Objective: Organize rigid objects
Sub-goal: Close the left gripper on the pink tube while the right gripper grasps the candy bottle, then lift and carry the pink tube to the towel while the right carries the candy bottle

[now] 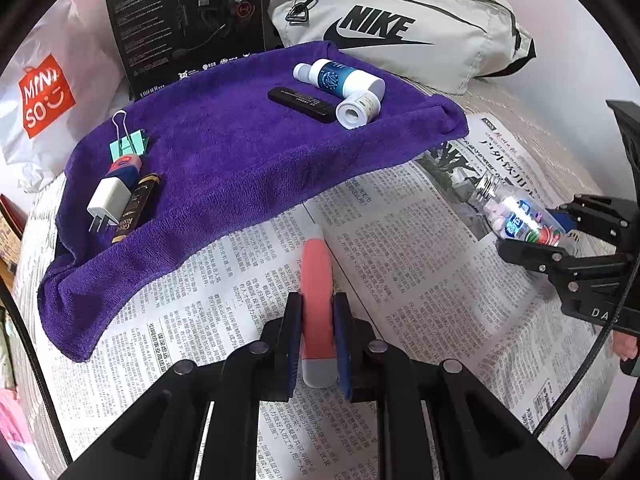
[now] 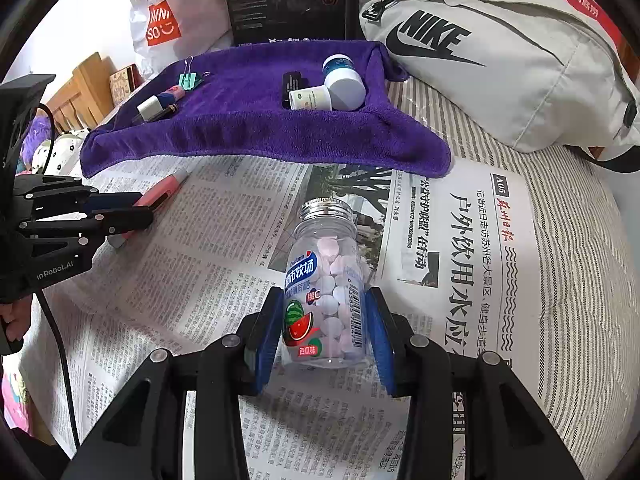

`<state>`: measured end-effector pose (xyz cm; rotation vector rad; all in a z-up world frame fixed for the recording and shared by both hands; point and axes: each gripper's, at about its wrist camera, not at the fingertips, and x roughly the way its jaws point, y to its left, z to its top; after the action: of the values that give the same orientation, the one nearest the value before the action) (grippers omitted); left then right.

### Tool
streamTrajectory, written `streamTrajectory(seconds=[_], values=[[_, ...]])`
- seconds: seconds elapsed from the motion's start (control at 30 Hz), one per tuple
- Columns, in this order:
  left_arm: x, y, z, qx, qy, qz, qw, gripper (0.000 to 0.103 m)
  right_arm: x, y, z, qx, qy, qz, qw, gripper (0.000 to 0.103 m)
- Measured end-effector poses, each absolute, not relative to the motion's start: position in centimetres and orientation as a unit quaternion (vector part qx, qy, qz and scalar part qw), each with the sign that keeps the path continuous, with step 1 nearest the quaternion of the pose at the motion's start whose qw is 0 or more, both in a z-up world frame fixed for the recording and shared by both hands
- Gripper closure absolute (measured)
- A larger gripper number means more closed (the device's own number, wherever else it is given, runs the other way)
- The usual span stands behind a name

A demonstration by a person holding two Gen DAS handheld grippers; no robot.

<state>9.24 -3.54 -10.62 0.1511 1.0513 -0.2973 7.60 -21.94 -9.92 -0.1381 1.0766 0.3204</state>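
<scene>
My left gripper [image 1: 317,299] is shut on a pink pen-shaped item with a grey end [image 1: 316,280], which lies on the newspaper [image 1: 420,280] just in front of the purple towel [image 1: 240,160]. My right gripper [image 2: 324,320] is shut on a clear candy bottle with a silver cap [image 2: 326,272]; its blue pads sit on either side of the bottle's lower body. In the left wrist view that bottle [image 1: 508,208] lies tilted at the right. On the towel rest a blue-and-white bottle [image 1: 340,78], a small white bottle [image 1: 358,110], a black stick [image 1: 302,104], a green binder clip [image 1: 128,142] and a white charger [image 1: 110,200].
A grey Nike bag [image 1: 400,28], a black headset box [image 1: 184,20] and a white Miniso bag [image 1: 48,96] stand behind the towel. Newspaper covers striped bedding [image 2: 580,240]. A cable [image 2: 60,340] hangs from the left gripper [image 2: 146,206] in the right wrist view.
</scene>
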Motion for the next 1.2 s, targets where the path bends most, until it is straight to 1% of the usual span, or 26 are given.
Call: streamTrajectory(seconds=[0.13, 0.4, 0.73, 1.2], values=[[9.0, -3.0, -10.2, 0.045, 0.501, -0.152, 0.851, 0.088, 7.7, -21.9, -9.9, -0.067, 0.516, 0.153, 0.840, 0.062], [8.3, -2.0, -8.9, 0.036, 0.493, -0.157, 0.855, 0.088, 7.8, -22.5, -9.4, -0.021, 0.522, 0.179, 0.834, 0.063], [8.4, -0.4, -7.1, 0.023, 0.476, -0.151, 0.866, 0.088, 8.3, -22.2, -7.8, -0.016, 0.511, 0.198, 0.836, 0.063], [8.6, 0.2, -8.3, 0.013, 0.493, -0.153, 0.857, 0.088, 9.0, -20.4, -9.7, -0.047, 0.530, 0.198, 0.823, 0.063]])
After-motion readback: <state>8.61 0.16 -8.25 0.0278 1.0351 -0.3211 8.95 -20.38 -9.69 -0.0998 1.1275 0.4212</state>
